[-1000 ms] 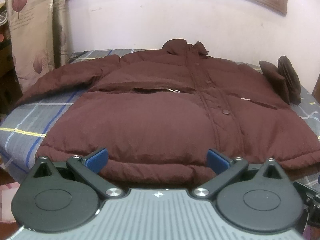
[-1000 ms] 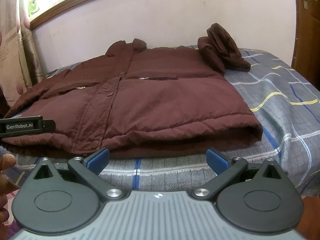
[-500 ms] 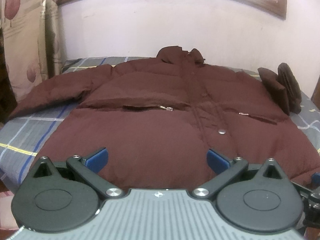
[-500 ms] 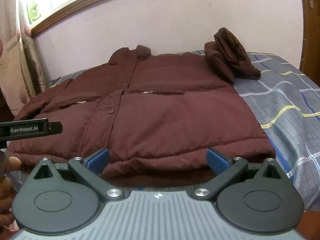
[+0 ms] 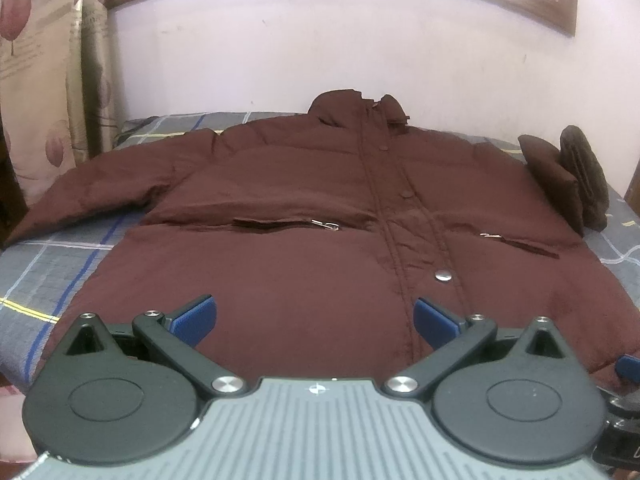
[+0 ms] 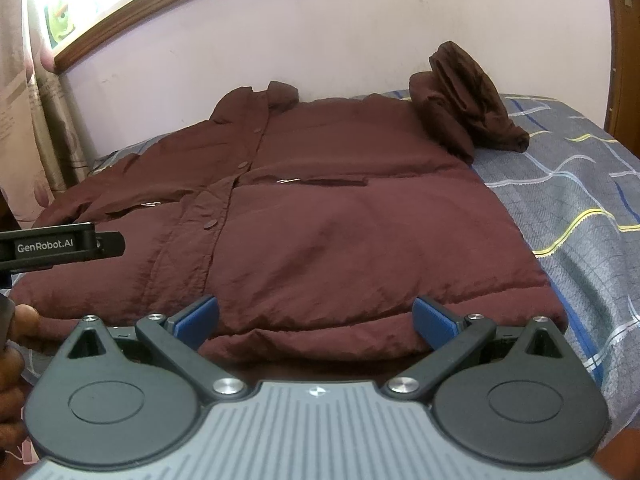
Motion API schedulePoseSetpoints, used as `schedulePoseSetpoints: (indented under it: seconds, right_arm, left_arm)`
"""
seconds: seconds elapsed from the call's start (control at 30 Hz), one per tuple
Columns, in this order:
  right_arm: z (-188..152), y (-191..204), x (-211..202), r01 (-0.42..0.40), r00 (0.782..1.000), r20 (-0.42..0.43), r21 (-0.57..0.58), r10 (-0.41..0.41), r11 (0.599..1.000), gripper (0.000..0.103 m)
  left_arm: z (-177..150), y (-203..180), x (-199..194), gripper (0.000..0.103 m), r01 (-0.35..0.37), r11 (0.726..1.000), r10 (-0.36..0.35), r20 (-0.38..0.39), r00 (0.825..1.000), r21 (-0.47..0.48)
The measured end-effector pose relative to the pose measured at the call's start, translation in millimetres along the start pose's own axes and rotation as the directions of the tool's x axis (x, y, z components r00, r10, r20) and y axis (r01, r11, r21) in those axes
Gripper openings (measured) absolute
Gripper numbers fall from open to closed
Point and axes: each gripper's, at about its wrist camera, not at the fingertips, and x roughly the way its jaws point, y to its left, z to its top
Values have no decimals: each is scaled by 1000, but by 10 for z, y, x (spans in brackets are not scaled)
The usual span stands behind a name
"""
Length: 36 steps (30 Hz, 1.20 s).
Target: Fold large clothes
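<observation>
Left wrist view is showing a bed (image 5: 44, 276) covered by a grey sheet with blue, white and yellow check lines, set against a pale pink wall (image 5: 320, 56). A brown wooden window frame (image 5: 560, 4) is running along the top of that wall, and a beige curtain (image 5: 44, 80) with red leaf prints is hanging at the far left. In the right wrist view a wooden door (image 6: 624, 48) is standing at the far right.

A maroon padded jacket (image 5: 288, 264) is lying flat on the bed, front up, collar toward the wall and hem toward the near edge. Its snap placket is running down the middle, with a zip pocket on each side. One sleeve (image 5: 100, 184) is stretching out to the left; the other sleeve (image 6: 464, 96) is sitting bunched in a heap at the far right shoulder.

The left gripper (image 5: 314, 316) is hovering over the hem, blue pads spread wide, grasping nothing. The right gripper (image 6: 316, 316) is hanging at the hem's near right part, likewise released and empty.
</observation>
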Motion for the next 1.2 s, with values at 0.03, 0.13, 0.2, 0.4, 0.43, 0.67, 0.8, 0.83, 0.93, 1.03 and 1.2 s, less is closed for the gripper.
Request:
schedulePoseSetpoints:
  seconds: [0.03,0.13,0.2,0.4,0.43,0.67,0.8,0.83,0.93,1.03,1.2]
  right_arm:
    - [1,-4,6,0,1000,-1,1,0,1000,103]
    - [15,-28,28,1,1000,-4,5,0,1000,103]
    - [26,-45,43,-3,1000,-5,9,3,1000,103]
    - [133,-180,82,-42,999,15,39,41,998,103]
    - [169,-221,84,-46,999,25,50,45,998,103]
    - [521,-841,63,37,981,185,163,-67,986,103]
    - [768,-1261,201,81,956,262,210,-136,974,103]
    - [834,-1339,257,94,951,268,215,-152,972,103]
    - [1053,-1471,461,127,941,286,204,-184,971,103]
    - [1278,-1477,687,161,928,311,161,-204,974,103]
    - [1572,-1353,1096,195,928,310,59,-204,979,103]
  left_arm:
    - [3,-4,4,103,-1,1000,1,0,1000,-1]
    - [0,-17,10,103,0,1000,0,1,1000,3]
    - [11,-32,31,103,-2,1000,2,0,1000,7]
    - [67,-79,84,103,9,1000,-9,-2,1000,14]
    - [75,-80,89,103,12,1000,-12,0,1000,13]
    - [148,-137,125,103,22,999,-22,6,1000,25]
    - [183,-171,136,103,26,999,-26,7,1000,27]
    - [185,-172,132,103,27,999,-27,6,1000,27]
    - [214,-189,141,103,27,999,-27,2,1000,24]
    - [238,-211,158,103,24,999,-24,0,1000,24]
    - [251,-242,232,103,14,999,-13,-10,1000,38]
